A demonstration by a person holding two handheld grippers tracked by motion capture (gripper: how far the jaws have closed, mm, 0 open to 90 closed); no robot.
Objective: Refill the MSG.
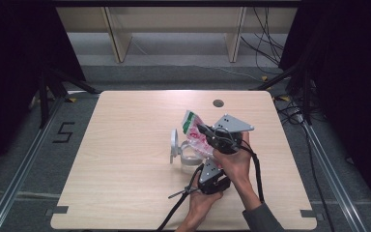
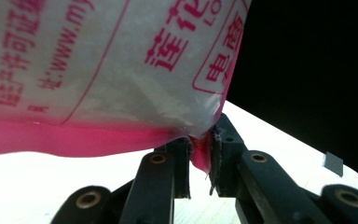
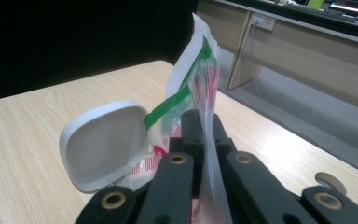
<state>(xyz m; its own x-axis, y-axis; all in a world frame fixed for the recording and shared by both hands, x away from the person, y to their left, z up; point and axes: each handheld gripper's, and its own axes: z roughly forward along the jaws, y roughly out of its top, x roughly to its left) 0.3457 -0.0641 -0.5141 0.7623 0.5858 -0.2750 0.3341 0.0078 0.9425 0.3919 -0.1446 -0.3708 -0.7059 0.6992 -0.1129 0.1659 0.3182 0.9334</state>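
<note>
Bag (image 1: 195, 133), lidded container (image 1: 186, 157) beneath, touching

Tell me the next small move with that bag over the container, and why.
Probably tip the bag a little further toward the clear container. Both claws are shut on it, the right claw pinching its edge and the left claw its pink corner, and the container's white lid stands open, so pouring looks ready.

Wood table (image 1: 125, 159): clear container (image 1: 189, 159), lid open.
</note>
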